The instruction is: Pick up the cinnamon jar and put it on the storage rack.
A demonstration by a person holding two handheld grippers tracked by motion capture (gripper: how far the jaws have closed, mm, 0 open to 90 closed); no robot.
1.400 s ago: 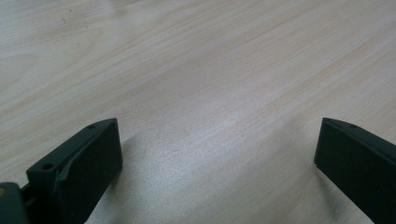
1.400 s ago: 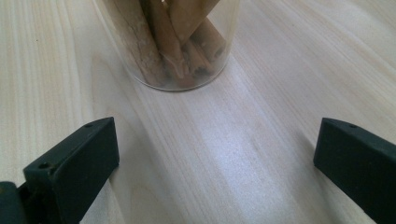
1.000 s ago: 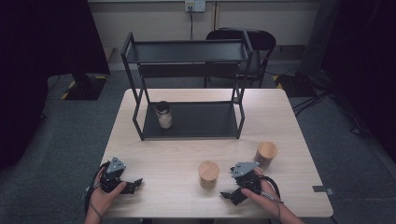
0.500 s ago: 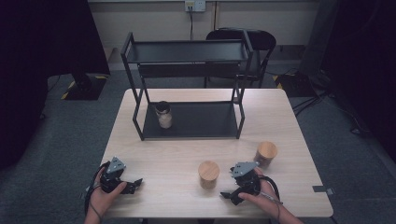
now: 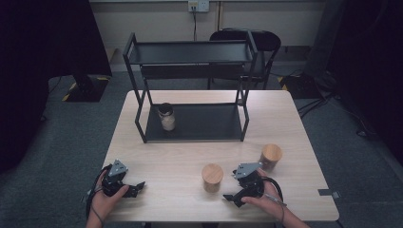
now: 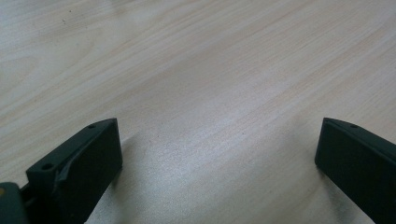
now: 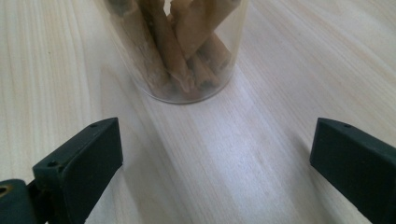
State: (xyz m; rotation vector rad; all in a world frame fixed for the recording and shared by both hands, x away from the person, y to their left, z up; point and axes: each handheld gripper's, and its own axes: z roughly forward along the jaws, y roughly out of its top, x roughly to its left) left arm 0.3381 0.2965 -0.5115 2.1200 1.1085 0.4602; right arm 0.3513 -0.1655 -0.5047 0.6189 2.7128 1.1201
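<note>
1. as both hands rested at the near edge of the desk [image 5: 190,152], the right gripper [image 5: 233,196] lay low on the wood just right of the near jar [image 5: 212,177], apart from it.
2. right gripper fingers [image 7: 79,163] were spread wide, holding nothing; in the right gripper view the clear jar of brown sticks [image 7: 180,46] stood upright ahead, beyond the fingertips and a little toward the left one.
3. left gripper [image 5: 135,187] sat at the near left of the desk, well apart from both jars; its fingers [image 6: 84,163] were wide open, bare wood between them.
4. second wood-lidded jar [image 5: 271,156] stood upright near the right edge, just behind the right gripper.
5. black shelf rack [image 5: 190,52] stood at the far half of the desk; a dark-lidded jar [image 5: 167,116] was upright on the left of its bottom shelf.
6. a chair [image 5: 266,40] stood behind the rack.
</note>
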